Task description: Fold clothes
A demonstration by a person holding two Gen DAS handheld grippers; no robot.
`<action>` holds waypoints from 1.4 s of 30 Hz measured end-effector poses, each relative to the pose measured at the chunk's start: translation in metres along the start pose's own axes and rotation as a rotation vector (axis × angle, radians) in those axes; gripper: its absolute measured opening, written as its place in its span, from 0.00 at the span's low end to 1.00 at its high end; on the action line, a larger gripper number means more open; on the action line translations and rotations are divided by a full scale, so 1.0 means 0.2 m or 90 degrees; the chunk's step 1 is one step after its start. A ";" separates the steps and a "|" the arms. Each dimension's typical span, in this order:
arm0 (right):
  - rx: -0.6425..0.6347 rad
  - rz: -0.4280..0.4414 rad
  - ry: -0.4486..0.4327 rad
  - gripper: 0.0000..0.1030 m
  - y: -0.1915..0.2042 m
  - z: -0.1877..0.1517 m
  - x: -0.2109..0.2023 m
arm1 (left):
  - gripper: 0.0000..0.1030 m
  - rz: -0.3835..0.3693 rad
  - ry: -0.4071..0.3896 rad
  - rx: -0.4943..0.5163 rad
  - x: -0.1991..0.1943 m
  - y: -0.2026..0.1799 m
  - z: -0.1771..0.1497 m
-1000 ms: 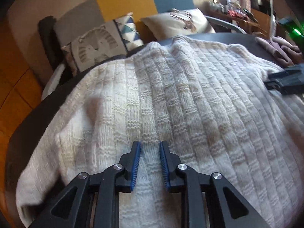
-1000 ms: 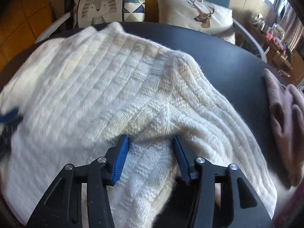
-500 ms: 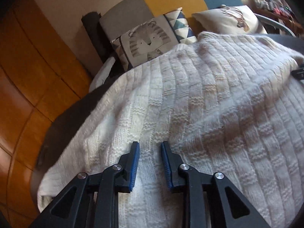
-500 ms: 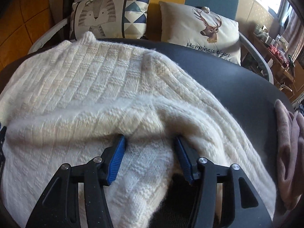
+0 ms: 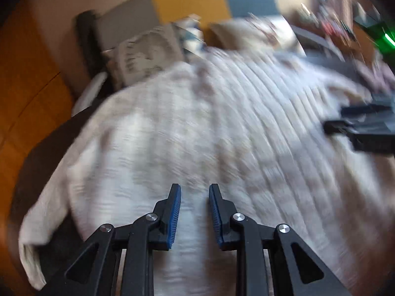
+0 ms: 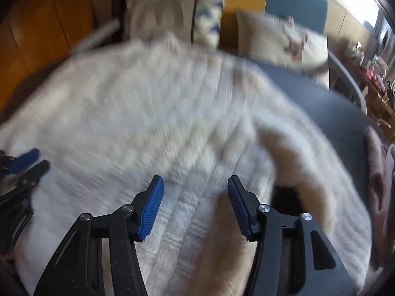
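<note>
We have the cream knit sweater (image 6: 153,113) spread over the dark round desk (image 6: 328,108), lying directly under and ahead of both tools. Our left tool (image 5: 194,212) hovers with its jaws narrowly apart, knit showing between them, none clamped. Our right tool (image 6: 196,204) has jaws opening wide over a raised fold. To its right lies a pink garment (image 6: 380,177).

sweater (image 6: 138,113) on table (image 6: 328,108), cushions (image 6: 279,42) behind.
</note>
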State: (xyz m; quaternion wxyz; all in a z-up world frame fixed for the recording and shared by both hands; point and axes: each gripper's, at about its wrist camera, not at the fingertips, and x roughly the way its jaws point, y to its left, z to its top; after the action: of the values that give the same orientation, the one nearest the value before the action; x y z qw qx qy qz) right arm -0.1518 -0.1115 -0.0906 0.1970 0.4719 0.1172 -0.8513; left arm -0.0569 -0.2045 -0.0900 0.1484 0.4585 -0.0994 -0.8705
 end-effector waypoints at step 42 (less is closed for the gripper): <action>0.358 -0.294 0.026 0.17 -1.94 -0.58 -0.33 | 0.32 0.033 -0.093 0.133 -0.03 -0.04 -0.12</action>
State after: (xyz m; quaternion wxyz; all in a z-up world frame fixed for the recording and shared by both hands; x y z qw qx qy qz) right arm -0.2046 0.2949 -0.0902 -0.1400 0.4856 -0.0143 -0.8628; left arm -0.0354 -0.1967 -0.1008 0.1152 0.4040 -0.2118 -0.8824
